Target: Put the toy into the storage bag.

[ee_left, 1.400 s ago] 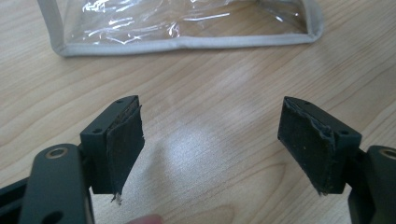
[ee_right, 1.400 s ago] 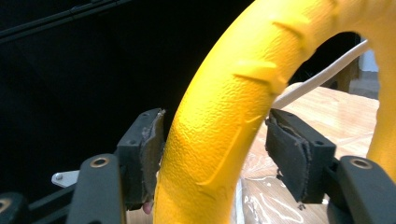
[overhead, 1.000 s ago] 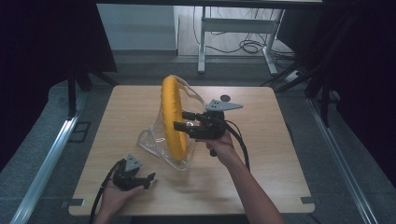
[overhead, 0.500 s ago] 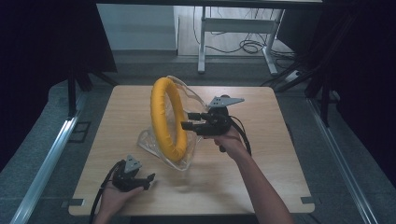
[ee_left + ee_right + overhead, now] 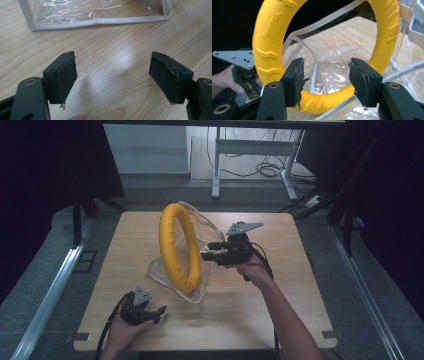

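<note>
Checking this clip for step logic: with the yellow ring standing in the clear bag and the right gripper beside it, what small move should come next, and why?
Probably ease the right gripper forward and close on the yellow ring. Its jaws stand apart with only the ring's lower arc behind them, nothing pinched, while the ring stands upright in the clear bag. The left gripper rests open, short of the bag's hem, so it gives no support.

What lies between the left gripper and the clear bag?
Bare wooden table: in the left gripper view nothing sits between the left gripper and the clear bag's seam.
</note>
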`<state>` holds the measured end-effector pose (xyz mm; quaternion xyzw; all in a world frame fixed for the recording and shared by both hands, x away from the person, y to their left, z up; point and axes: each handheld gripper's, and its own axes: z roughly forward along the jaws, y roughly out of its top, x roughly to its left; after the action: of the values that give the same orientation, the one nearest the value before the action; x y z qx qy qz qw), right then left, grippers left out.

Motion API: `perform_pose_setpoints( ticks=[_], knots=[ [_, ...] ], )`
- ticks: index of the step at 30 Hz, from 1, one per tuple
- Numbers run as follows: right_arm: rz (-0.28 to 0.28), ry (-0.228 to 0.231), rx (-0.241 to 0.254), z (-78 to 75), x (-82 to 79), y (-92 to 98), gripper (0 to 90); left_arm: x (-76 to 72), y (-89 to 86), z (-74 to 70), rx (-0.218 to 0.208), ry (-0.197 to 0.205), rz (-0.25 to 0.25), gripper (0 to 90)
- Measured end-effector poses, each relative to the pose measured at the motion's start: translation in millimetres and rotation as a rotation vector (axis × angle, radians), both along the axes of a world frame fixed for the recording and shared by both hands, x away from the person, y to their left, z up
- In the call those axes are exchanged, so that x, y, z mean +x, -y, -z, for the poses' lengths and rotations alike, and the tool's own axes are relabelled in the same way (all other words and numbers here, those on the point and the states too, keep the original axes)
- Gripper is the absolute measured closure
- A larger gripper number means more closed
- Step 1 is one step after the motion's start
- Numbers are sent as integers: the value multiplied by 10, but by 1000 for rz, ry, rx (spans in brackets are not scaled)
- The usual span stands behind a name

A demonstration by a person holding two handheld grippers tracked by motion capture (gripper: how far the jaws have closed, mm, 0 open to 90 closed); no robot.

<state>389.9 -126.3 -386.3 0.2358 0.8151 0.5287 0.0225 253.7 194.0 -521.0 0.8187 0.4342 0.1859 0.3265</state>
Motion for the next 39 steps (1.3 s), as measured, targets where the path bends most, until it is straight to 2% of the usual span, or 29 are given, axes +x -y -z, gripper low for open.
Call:
perform_pose_setpoints(
  ticks=[11,17,30,39],
  knots=[
    [4,2,-91,17,51,144,461,-3,-1,-4,-1,2,-2,223],
    [-2,6,-84,9,14,253,461,0,14,5,-1,0,1,223],
    [25,17,-124,31,-108,587,461,0,24,6,3,-2,5,223],
    [54,-5,-160,183,-167,847,461,-1,36,11,4,-3,8,222]
  ],
)
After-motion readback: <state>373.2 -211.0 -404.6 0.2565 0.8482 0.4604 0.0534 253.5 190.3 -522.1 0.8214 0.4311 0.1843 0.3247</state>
